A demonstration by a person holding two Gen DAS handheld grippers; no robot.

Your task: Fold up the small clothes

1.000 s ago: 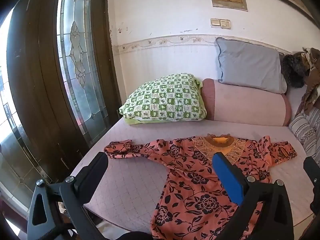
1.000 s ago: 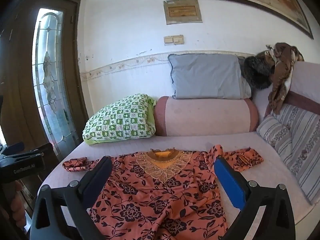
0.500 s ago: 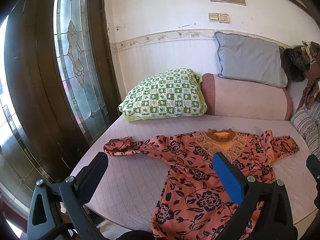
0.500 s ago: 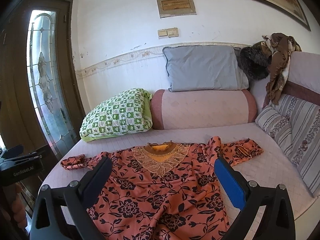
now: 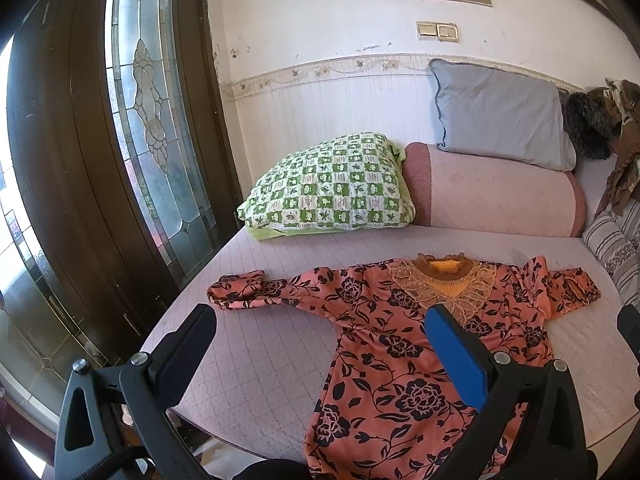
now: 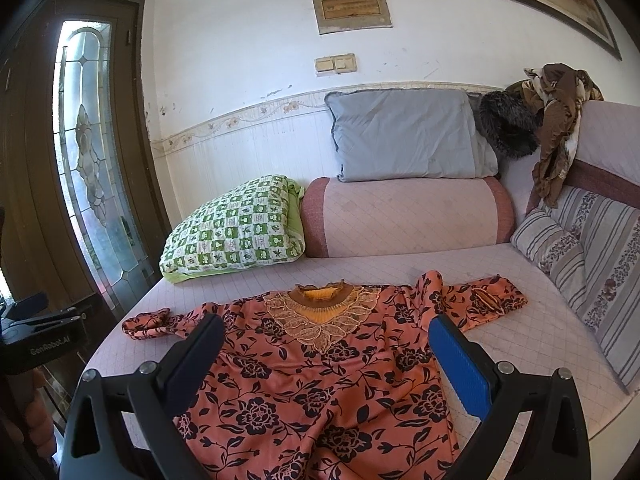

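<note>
Right hand-held gripper (image 6: 322,354): jaws wide apart, empty, above floral dress (image 6: 320,368). Dress lies flat on bed (image 6: 540,312), sleeves spread. Left hand-held gripper (image 6: 38,320) at frame's left edge, state unclear

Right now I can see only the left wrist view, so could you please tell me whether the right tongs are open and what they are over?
Observer: The right tongs are open and empty. They are held over the lower body of the floral dress, with no fabric between them.
Operator: Thank you. Is there free room beyond the sleeve on that side?
Observer: Yes. A bare strip of bed cover lies between that sleeve's cuff and the striped cushions leaning at the bed's right end.
</note>
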